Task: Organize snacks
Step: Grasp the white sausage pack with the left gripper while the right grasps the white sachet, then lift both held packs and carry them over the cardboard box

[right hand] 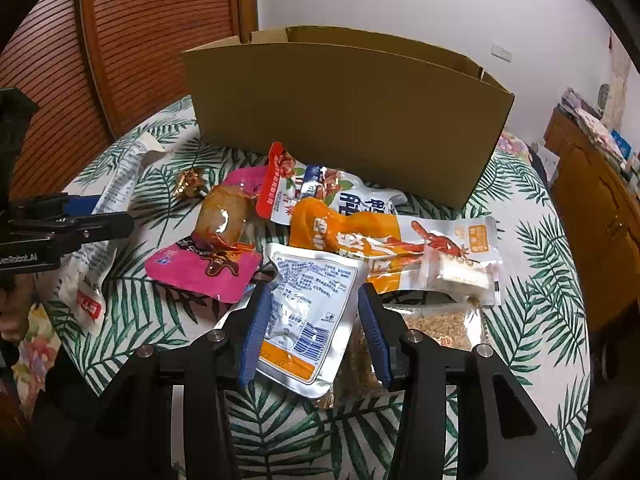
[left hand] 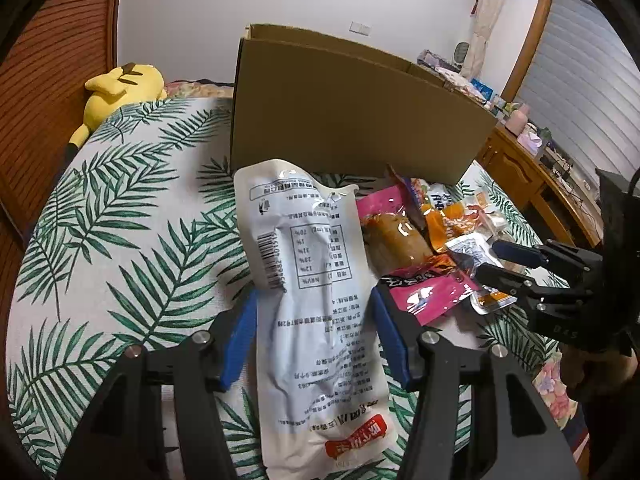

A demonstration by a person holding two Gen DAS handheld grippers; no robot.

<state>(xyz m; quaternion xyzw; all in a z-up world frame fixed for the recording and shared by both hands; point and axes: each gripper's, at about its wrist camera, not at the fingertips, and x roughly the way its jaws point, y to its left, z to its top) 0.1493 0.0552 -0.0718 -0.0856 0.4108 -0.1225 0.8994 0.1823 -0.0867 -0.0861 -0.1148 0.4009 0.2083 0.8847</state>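
Snacks lie heaped at frame centre on the leaf-print bed (left hand: 120, 220), just before the cardboard box (left hand: 340, 120). The left tool (left hand: 314, 320) is spread wide, its blue fingers either side of a long white packet (left hand: 312, 280), apparently not pinching it. The right tool (right hand: 310, 320) likewise straddles a silver pouch (right hand: 312, 304), jaws apart. Open bedspread fills the left view's left half.

Left gripper (left hand: 314, 312) and right gripper (right hand: 310, 308): jaws spread wide.

White snack pouch (left hand: 308, 280) between open left claw (left hand: 314, 300), cardboard box (left hand: 352, 116) behind
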